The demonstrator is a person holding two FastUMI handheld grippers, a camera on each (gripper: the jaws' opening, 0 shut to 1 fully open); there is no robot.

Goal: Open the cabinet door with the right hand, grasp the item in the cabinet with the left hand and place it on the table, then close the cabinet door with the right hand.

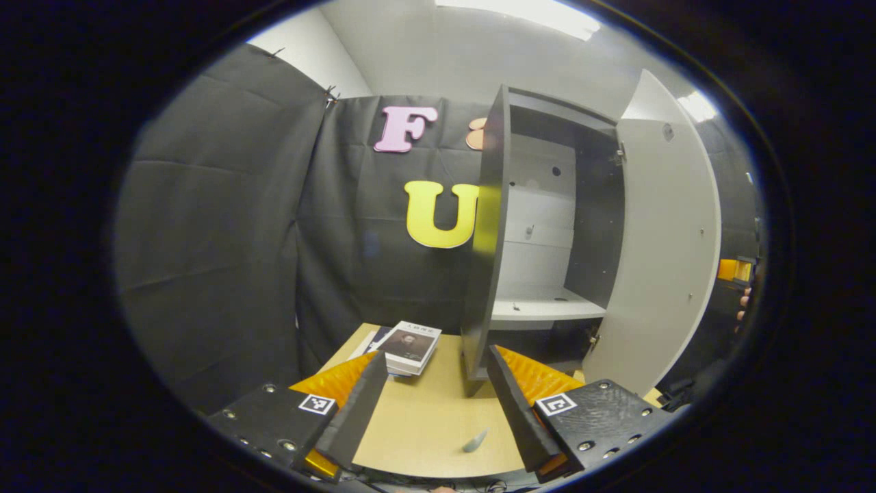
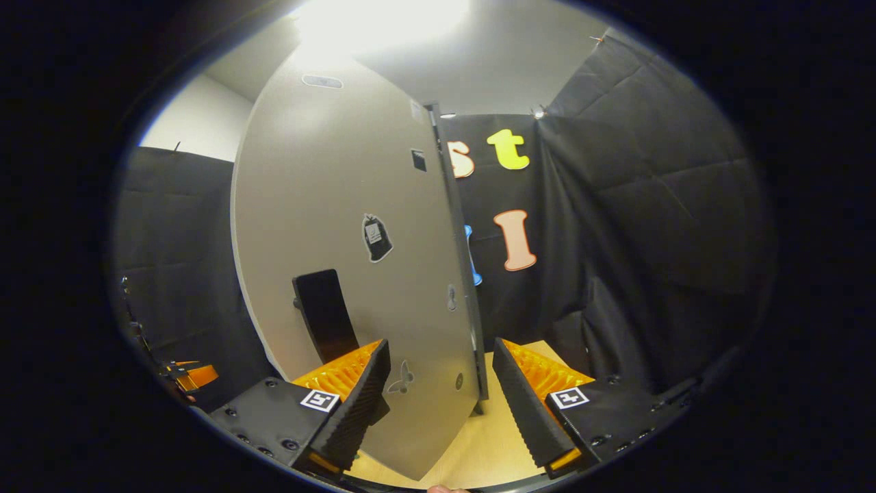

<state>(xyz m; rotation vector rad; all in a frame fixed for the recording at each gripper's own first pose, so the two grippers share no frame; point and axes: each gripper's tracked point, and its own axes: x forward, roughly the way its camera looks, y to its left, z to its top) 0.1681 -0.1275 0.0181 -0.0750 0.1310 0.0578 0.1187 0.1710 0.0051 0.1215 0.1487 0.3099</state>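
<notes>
- The cabinet stands on the pale wooden worktop with its door swung wide open to the right in the left gripper view, its pale inner face towards the camera.
- Inside, the pale shelf and the pale back panel show between dark side walls; nothing can be made out lying on that shelf.
- A book lies flat on the worktop, just to the left of the cabinet's dark side wall and apart from it, resting on top of other flat printed matter.
- The left gripper hangs low over the near edge of the worktop, jaws spread wide with nothing between them but bare wood; the book lies beyond and between the fingertips.
- A small pale scrap sits on the worktop near the front edge, between the left jaws.
- In the right gripper view, the right gripper straddles the free edge of the door, one finger on each face, jaws apart and not pressing on the panel.
- A dark handle stands out from the door's outer face, just above the gripper's left-hand finger.
- At the far right rim of the left gripper view, fingertips of a hand show behind the open door.
</notes>
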